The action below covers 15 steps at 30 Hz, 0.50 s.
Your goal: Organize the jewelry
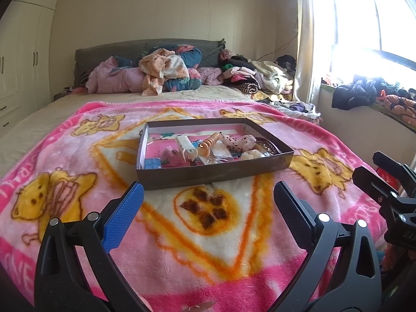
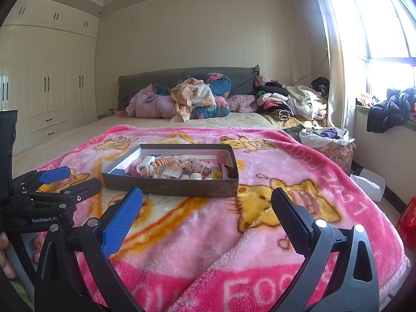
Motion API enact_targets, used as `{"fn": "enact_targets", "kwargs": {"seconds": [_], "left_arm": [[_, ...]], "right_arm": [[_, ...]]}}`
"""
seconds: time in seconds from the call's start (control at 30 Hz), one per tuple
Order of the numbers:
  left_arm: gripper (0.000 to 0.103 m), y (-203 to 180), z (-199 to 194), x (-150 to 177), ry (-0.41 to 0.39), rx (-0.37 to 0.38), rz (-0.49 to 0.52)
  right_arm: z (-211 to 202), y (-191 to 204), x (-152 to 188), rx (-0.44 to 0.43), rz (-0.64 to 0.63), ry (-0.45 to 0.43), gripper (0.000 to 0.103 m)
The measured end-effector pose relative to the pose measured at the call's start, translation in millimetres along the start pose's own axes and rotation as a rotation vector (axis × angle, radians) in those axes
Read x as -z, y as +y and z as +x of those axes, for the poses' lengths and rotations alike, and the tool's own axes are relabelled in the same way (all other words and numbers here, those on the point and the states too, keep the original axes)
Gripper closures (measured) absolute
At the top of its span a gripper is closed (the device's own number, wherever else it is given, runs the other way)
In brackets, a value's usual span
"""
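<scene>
The shallow dark cardboard tray (image 1: 215, 174) of mixed jewelry is left centred on the pink fleece cartoon blanket (image 1: 78, 140), presumably within reach of both, while the left gripper (image 1: 208, 208) and right gripper (image 2: 206, 213) are held short of it, fingers spread wide and empty.

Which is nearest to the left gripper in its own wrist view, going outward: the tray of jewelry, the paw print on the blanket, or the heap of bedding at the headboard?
From the left gripper:
1. Paw print, on the blanket between its open fingers.
2. Jewelry tray, just beyond, centre.
3. Bedding heap, far end by the headboard.
</scene>
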<state>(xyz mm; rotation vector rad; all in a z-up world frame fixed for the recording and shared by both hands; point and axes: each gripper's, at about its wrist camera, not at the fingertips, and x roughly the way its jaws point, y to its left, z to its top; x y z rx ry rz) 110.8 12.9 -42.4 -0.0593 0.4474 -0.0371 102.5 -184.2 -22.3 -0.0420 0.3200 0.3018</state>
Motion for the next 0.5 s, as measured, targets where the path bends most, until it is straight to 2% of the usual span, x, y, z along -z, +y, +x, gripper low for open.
{"fn": "enact_targets", "kwargs": {"seconds": [0.3,0.4,0.5], "left_arm": [[0.011,15.5,5.5,-4.6,0.006,-0.033,-0.036],[0.011,55.1,20.2,-13.9,0.035,-0.099,-0.113],[0.011,122.6,37.4,-29.3,0.058,-0.254,-0.196]], "right_arm": [[1.4,-9.0,-2.0,-0.009,0.037,0.012,0.006],[10.5,-39.3,-10.6,0.054,0.041,0.025,0.006],[39.6,-92.8,-22.2,0.186,0.025,0.087,0.006]]}}
